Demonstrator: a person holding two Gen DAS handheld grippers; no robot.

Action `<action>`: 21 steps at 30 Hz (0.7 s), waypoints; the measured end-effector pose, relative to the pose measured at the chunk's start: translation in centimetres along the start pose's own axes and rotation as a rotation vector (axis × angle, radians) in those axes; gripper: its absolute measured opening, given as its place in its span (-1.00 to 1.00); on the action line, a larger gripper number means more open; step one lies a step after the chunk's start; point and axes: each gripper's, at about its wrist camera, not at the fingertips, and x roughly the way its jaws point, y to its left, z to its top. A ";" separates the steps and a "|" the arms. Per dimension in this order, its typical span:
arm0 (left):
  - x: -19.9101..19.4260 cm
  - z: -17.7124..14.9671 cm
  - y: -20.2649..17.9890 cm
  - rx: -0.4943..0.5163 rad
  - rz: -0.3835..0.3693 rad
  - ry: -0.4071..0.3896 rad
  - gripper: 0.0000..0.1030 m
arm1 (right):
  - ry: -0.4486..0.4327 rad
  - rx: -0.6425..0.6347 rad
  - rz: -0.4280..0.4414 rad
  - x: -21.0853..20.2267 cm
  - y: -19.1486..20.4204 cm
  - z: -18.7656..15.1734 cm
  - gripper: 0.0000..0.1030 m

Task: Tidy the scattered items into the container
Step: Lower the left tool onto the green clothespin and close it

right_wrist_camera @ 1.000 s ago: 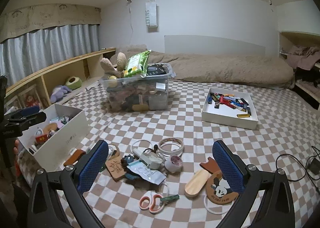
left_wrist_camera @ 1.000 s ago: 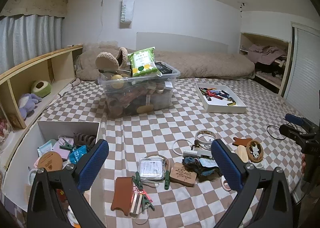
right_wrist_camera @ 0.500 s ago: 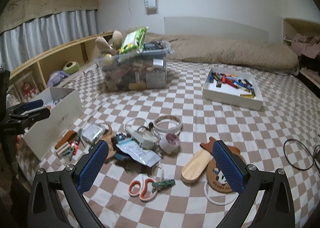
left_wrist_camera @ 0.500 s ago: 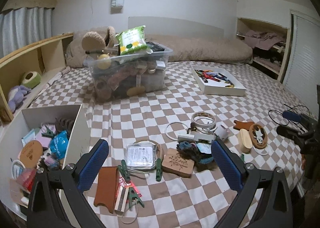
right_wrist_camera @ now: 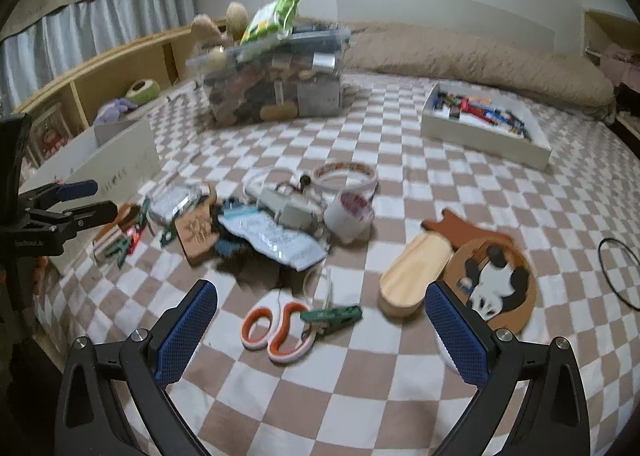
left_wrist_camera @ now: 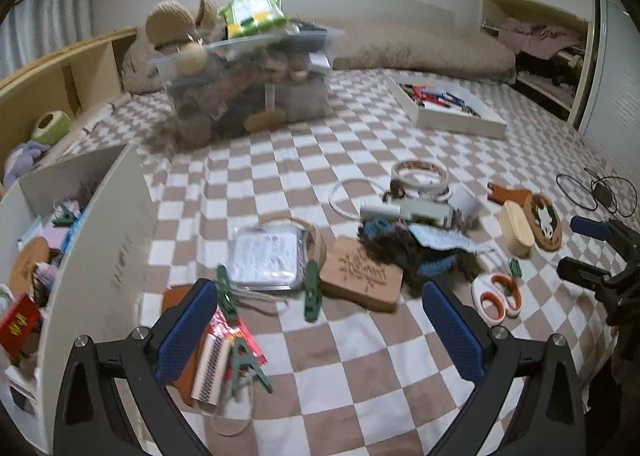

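Observation:
Scattered items lie on a checkered bedspread: a clear plastic packet (left_wrist_camera: pixel 266 256), a carved wooden tag (left_wrist_camera: pixel 362 280), green clips (left_wrist_camera: pixel 312 290), orange-handled scissors (right_wrist_camera: pixel 278 330), a tape roll (right_wrist_camera: pixel 349 214), a wooden oval piece (right_wrist_camera: pixel 414 274) and a panda coaster (right_wrist_camera: pixel 494 282). A white box (left_wrist_camera: pixel 100 252) at the left holds several small things. My left gripper (left_wrist_camera: pixel 320 330) hangs open above the clips and tag. My right gripper (right_wrist_camera: pixel 320 334) is open over the scissors. Each gripper also shows in the other's view: the right gripper (left_wrist_camera: pixel 588 252), the left gripper (right_wrist_camera: pixel 80 202).
A full clear storage bin (left_wrist_camera: pixel 248 84) stands at the back. A white tray (left_wrist_camera: pixel 452 108) of colourful small items sits back right. Black cable (left_wrist_camera: pixel 600 192) lies at the right edge. Wooden shelves (left_wrist_camera: pixel 68 84) run along the left.
Both grippers have come down and forward toward the scattered pile; the items look larger and nearer. Both stay open with nothing held.

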 end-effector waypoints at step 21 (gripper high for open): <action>6.4 -4.8 -1.3 0.056 -0.005 0.232 1.00 | 0.206 -0.062 -0.037 6.4 1.8 -3.7 1.00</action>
